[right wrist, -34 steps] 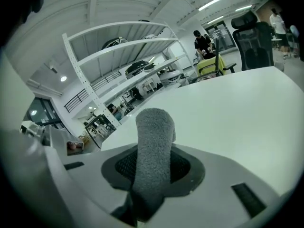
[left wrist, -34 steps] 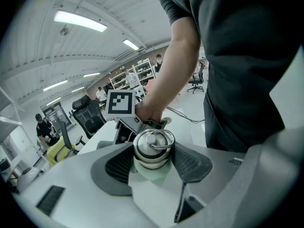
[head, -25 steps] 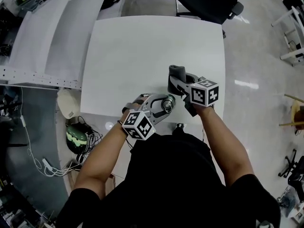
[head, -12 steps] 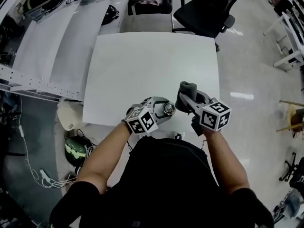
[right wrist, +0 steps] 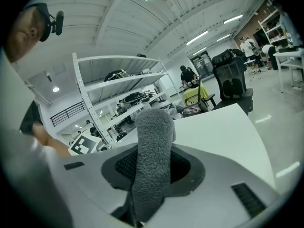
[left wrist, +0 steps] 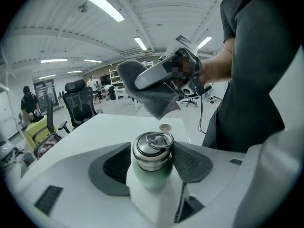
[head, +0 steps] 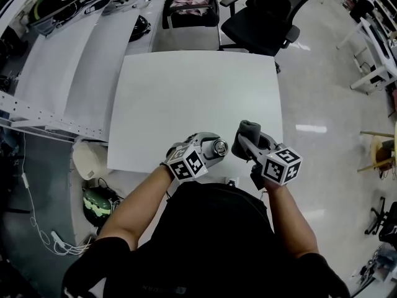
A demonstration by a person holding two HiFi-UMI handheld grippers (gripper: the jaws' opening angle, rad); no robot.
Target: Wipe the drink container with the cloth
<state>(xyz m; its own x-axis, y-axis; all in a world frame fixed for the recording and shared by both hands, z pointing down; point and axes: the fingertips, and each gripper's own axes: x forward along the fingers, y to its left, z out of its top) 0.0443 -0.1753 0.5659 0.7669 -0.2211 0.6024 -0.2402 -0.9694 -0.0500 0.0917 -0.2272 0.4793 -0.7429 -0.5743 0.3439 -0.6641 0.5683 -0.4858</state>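
Note:
My left gripper (head: 214, 146) (left wrist: 153, 158) is shut on a drink bottle (left wrist: 151, 164) (head: 218, 146) with a pale green body and a steel cap with a ring handle; the cap points toward the right gripper. My right gripper (head: 247, 135) (right wrist: 153, 167) is shut on a folded grey cloth (right wrist: 151, 160) (head: 247, 131), which stands up between its jaws. In the left gripper view the cloth (left wrist: 147, 89) hangs just above and beyond the bottle cap, apart from it. Both are held over the near edge of the white table (head: 186, 98).
A black office chair (head: 263, 17) and a second chair with pink fabric (head: 191, 5) stand at the table's far side. White shelving (head: 62, 61) runs along the left. A helmet (head: 99, 200) and cables lie on the floor at the left.
Both grippers have drawn closer together near the table's front edge; the cloth now sits nearer the bottle cap. The head view has shifted, showing more of the far side.

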